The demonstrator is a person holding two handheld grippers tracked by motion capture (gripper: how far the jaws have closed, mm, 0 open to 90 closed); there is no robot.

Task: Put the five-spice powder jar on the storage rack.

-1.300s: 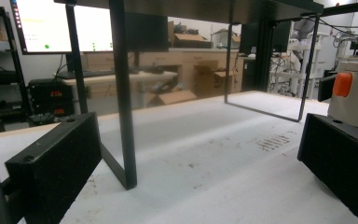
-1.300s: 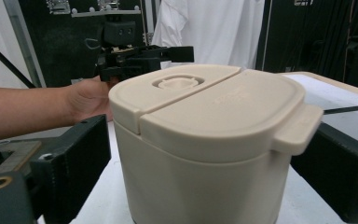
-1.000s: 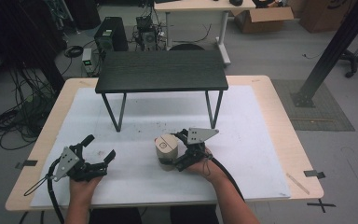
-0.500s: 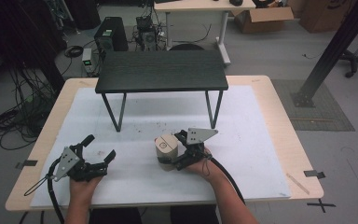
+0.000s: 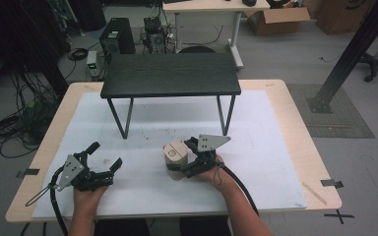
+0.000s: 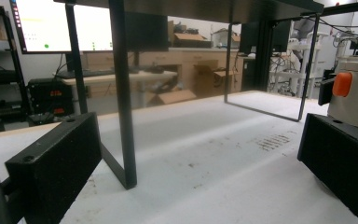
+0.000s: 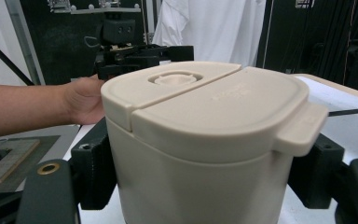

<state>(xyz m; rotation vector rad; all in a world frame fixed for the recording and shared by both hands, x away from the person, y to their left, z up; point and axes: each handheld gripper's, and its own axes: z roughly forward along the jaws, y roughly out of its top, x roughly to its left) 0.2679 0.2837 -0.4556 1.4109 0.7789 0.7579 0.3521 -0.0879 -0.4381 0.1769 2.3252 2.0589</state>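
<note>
Right gripper view: lidded beige container (image 7: 200,154), contents hidden, pinched in right gripper (image 7: 205,182); left gripper (image 5: 103,157) spread, empty.

A wooden table (image 5: 295,123) bears a white mat (image 5: 266,147), black stand (image 5: 170,81) and beige container (image 5: 175,158).

Both tongs, left (image 5: 104,156) and right (image 5: 178,156), were black, each with a grey three-cornered plate on top and a black trailing cable. Brass screw eyelets showed beside the right jaws. Forearms were unsleeved.

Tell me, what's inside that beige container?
Its lid is shut, so the contents are hidden. The beige container stands on the white mat, gripped by the right gripper.
</note>
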